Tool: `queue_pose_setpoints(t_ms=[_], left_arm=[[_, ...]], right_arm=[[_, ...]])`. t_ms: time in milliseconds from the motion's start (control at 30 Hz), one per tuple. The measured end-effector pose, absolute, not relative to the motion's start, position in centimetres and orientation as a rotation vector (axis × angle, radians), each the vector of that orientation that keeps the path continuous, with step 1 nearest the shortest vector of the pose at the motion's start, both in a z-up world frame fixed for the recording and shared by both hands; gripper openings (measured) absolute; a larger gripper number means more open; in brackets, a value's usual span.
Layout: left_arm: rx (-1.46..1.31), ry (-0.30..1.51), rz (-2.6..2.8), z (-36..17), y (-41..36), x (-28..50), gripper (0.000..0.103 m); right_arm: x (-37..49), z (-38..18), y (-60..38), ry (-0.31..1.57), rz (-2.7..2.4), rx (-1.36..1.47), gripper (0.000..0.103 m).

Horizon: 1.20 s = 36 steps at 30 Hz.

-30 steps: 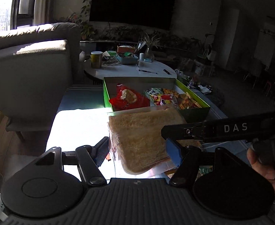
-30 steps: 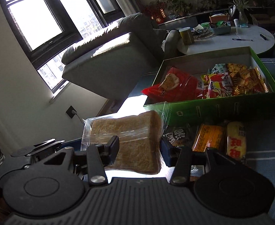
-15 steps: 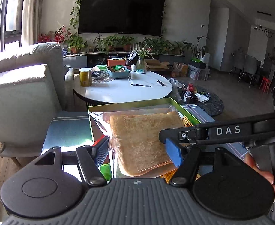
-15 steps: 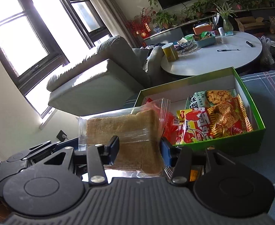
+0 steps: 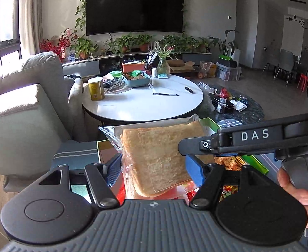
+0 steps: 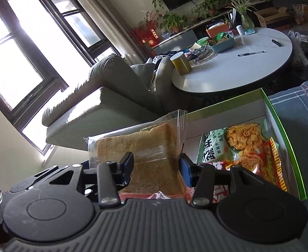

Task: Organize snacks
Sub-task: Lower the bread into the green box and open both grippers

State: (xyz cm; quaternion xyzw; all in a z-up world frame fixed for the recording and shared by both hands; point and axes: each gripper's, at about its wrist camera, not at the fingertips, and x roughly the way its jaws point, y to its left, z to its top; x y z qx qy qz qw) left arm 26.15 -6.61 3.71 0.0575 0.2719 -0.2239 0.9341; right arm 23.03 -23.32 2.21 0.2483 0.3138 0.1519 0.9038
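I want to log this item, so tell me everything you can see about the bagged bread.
The bagged bread is a stack of square, browned toast slices sealed in a clear, crinkled plastic bag with a flat seam on one edge. It is held up in the air over the open green box, tilted. The left gripper and right gripper each pinch it between their fingers.

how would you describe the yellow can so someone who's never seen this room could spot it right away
Find the round white table in front of the wall-mounted TV. On its left edge, nearest the grey sofa, stands the yellow can, upright with a pale lid. It is the only tall yellow cylinder there; its neighbours are a low blue basket and a flat pen.
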Motion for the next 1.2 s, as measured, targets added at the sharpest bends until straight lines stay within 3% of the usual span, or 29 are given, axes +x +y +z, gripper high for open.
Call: queue_pose_setpoints(t_ms=[533, 967, 1200], left_arm=[[0.122, 0.653, -0.364, -2.1, -7.5, 34.2, 0.065], [0.118, 0.675, -0.353, -0.6, -7.5, 32.5, 0.065], [0.114, 0.576, -0.378, 2.7, -5.5, 27.9, 0.069]], right_arm=[[30.0, -3.3, -22.5, 0.81, 0.221, 0.509, 0.082], [24.7, -0.4, -24.2, 0.727, 0.213, 0.465, 0.082], [21.3, 0.3, -25.6, 0.702, 0.196, 0.471, 0.083]])
